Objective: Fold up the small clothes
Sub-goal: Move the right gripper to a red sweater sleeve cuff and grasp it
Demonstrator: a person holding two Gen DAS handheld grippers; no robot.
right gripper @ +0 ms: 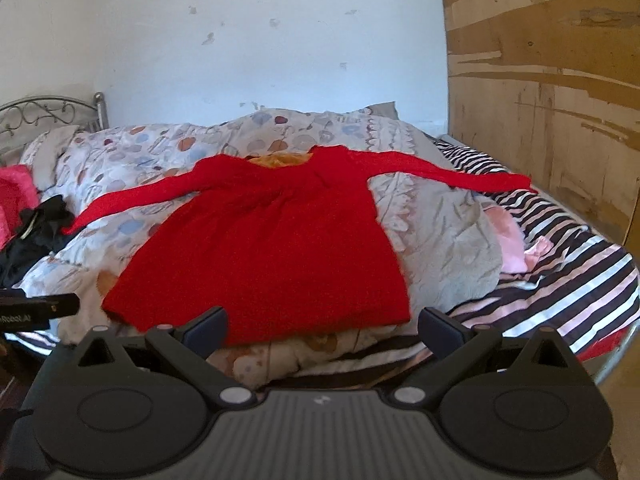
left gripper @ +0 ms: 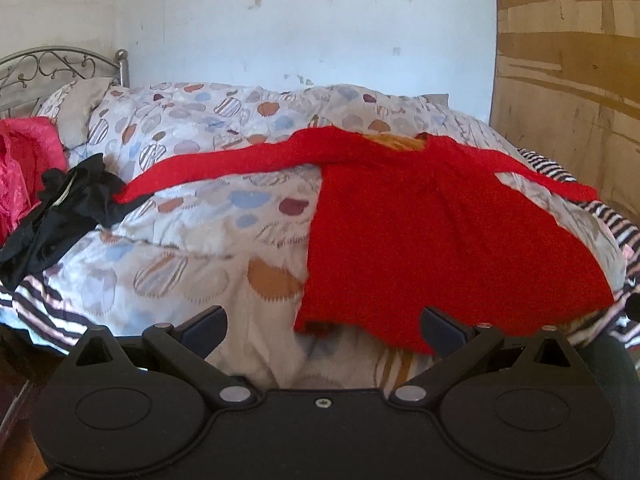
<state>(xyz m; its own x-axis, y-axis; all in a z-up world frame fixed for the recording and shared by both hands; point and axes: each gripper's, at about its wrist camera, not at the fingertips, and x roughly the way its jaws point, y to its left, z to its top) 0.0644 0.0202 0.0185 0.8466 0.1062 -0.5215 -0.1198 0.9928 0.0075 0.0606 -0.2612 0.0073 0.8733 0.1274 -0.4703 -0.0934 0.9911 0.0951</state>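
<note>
A small red long-sleeved dress [left gripper: 432,232] lies flat on the bed with both sleeves spread out; it also shows in the right wrist view [right gripper: 272,248]. An orange lining shows at its neck [right gripper: 284,159]. My left gripper [left gripper: 324,326] is open and empty, just short of the dress's lower left hem. My right gripper [right gripper: 323,326] is open and empty, just short of the hem's middle. The left gripper's edge also shows at the left of the right wrist view [right gripper: 38,306].
A spotted duvet [left gripper: 192,216] covers the bed over a striped sheet [right gripper: 560,280]. A black garment [left gripper: 64,216] and a pink one [left gripper: 20,168] lie at the left. A pink cloth [right gripper: 516,248] lies right of the dress. A wooden panel [right gripper: 552,100] stands on the right.
</note>
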